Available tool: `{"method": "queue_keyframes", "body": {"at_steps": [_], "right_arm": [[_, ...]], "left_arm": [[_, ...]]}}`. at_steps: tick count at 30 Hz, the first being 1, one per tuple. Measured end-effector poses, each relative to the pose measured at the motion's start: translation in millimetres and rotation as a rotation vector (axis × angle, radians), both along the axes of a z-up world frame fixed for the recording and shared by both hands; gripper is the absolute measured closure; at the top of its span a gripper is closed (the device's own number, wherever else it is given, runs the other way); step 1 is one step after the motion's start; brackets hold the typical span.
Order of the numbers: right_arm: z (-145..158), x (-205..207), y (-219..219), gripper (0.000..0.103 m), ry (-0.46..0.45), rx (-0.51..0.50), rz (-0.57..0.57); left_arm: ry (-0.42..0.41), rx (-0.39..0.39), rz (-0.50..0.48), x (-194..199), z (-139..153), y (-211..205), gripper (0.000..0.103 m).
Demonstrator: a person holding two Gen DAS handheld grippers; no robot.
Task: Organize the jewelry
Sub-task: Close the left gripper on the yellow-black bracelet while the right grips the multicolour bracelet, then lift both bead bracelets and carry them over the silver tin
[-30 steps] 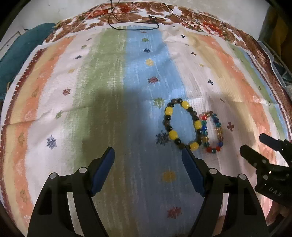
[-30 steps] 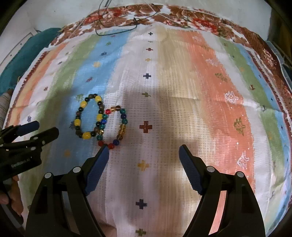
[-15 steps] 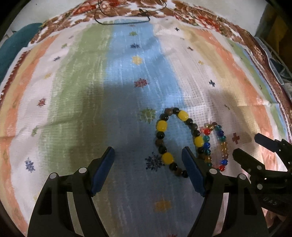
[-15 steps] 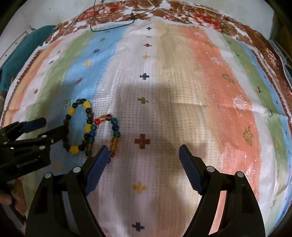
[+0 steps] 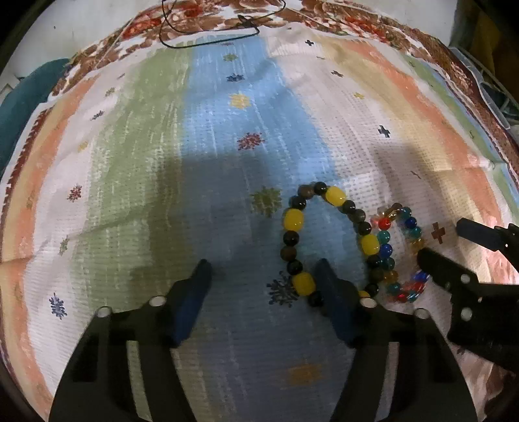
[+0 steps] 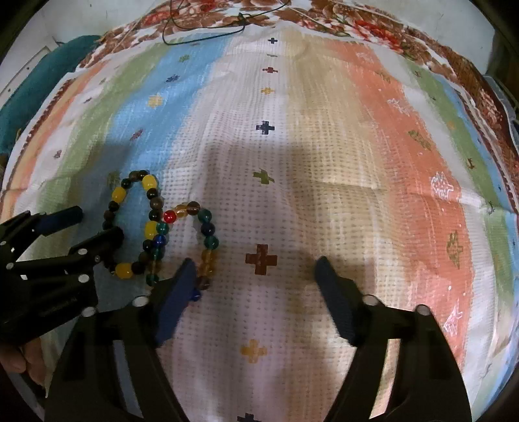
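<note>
A striped cloth [image 5: 227,162] in orange, green, blue, white and tan bands is covering the whole work surface, its far edge carrying a brown floral border [image 6: 373,22]. A teal fabric [image 5: 22,97] is lying at the far left. A pale wall [image 6: 421,13] is showing beyond. Light is falling from the near side, casting dark shadows [image 5: 211,211] across the near cloth.

Striped cloth [image 5: 227,162] carries two bracelets [image 5: 327,246], cord [image 5: 207,42].
</note>
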State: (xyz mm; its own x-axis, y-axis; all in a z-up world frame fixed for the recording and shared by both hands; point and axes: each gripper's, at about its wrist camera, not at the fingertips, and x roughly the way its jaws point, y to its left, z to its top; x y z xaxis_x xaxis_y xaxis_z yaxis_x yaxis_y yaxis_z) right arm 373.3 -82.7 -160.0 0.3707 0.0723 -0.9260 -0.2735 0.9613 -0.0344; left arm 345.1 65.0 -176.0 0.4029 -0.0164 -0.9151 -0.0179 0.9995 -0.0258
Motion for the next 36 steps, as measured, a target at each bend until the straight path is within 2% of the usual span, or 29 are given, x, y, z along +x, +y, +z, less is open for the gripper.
{"method": "queue_keyframes", "body": {"at_steps": [1, 2, 3, 4, 5, 6, 18, 36], "right_arm": [[0, -1, 1, 0.044, -0.004, -0.009, 0.007], [0, -1, 1, 0.053, -0.011, -0.017, 0.015], [0, -2, 1, 0.058, -0.014, -0.021, 0.022], [0, -2, 2, 0.069, -0.015, -0.022, 0.028], [-1, -2, 1, 0.087, -0.009, -0.015, 0.034], [-2, -3, 1, 0.093, 0.004, -0.003, 0.040], [25, -27, 3, 0.093, -0.074, -0.049, 0.102], [60, -58, 0, 0.093, -0.121, -0.003, 0.101]], "left_arm": [[-0.007, 0.008, 0.002, -1, 0, 1, 0.058], [-0.011, 0.011, 0.001, -1, 0, 2, 0.083], [-0.009, 0.020, -0.003, -1, 0, 2, 0.092], [-0.007, 0.022, -0.007, 0, 0, 3, 0.092], [-0.005, 0.020, -0.008, 0, 2, 3, 0.092], [-0.006, 0.019, -0.008, 0, 2, 3, 0.092], [-0.034, 0.030, -0.012, -14, 29, 3, 0.092], [-0.088, 0.032, -0.021, -57, 82, -9, 0.092]]}}
